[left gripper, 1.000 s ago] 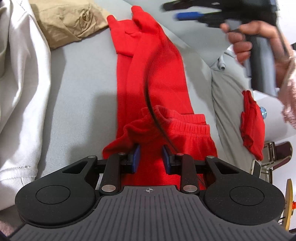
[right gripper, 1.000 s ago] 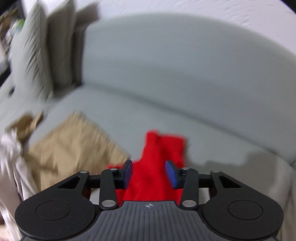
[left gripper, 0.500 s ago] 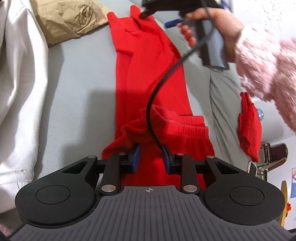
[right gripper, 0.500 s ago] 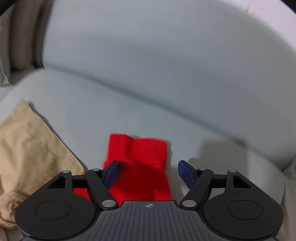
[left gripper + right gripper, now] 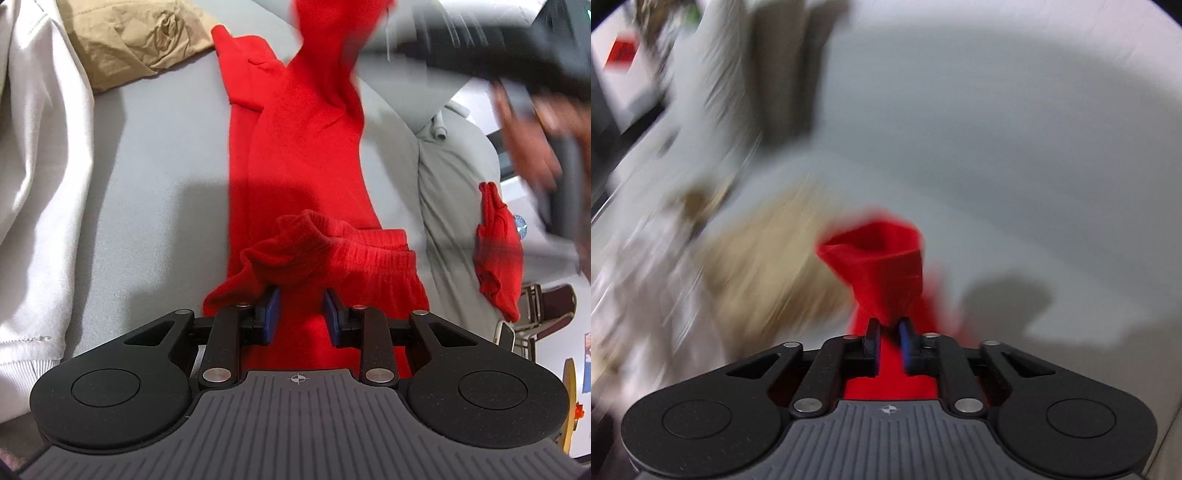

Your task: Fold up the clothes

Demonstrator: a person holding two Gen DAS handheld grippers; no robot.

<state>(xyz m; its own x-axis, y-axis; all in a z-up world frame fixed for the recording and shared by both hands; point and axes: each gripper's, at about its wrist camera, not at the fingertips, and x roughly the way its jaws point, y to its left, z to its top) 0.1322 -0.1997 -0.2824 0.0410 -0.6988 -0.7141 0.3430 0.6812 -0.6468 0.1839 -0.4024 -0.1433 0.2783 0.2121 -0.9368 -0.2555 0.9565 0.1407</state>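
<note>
Red trousers (image 5: 303,155) lie lengthwise at frame centre on a grey sofa (image 5: 155,192). Left tool (image 5: 300,314) grips the waistband; right tool (image 5: 889,339), having just closed, seemingly pinches a lifted cuff. Folding is barely begun.

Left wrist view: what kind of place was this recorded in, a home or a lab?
Most likely a home living room. Red trousers lie stretched along a grey sofa, with a tan garment and a white garment heaped beside them, and chairs stand at the right edge.
</note>
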